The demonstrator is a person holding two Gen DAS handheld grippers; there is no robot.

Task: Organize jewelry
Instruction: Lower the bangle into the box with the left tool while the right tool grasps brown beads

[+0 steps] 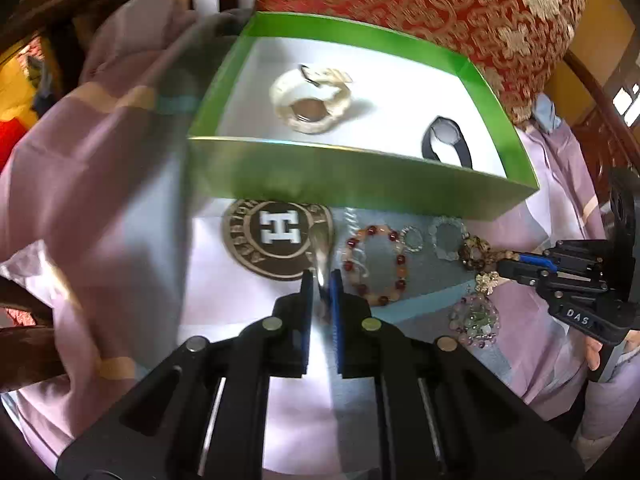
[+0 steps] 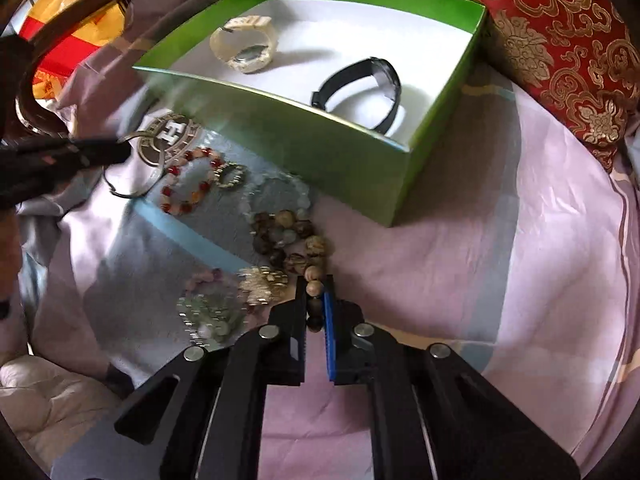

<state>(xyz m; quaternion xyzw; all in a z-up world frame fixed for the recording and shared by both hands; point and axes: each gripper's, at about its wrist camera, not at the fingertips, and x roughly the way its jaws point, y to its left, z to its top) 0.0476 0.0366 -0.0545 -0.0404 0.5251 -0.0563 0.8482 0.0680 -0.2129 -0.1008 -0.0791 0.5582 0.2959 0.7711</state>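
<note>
A green box (image 1: 352, 178) (image 2: 304, 148) with a white floor holds a cream watch (image 1: 310, 100) (image 2: 245, 46) and a black watch (image 1: 448, 140) (image 2: 360, 88). In front of it, loose jewelry lies on the lilac sheet. My left gripper (image 1: 322, 276) (image 2: 120, 152) is shut on a thin silver bangle (image 1: 321, 250) (image 2: 134, 186) beside the red bead bracelet (image 1: 376, 264) (image 2: 188, 188). My right gripper (image 2: 316, 284) (image 1: 500, 268) is shut on a brown wooden bead bracelet (image 2: 296, 240) (image 1: 478, 254).
A round "H" medallion (image 1: 278, 238) (image 2: 170, 136) lies by the box. A small pearl ring (image 1: 412, 238) (image 2: 230, 174), a pale bead bracelet (image 1: 446, 238), a gold cluster (image 2: 262, 284) and a purple-green bead bracelet (image 1: 476, 320) (image 2: 208, 312) lie nearby. A red brocade cushion (image 1: 440, 20) (image 2: 560, 40) sits behind.
</note>
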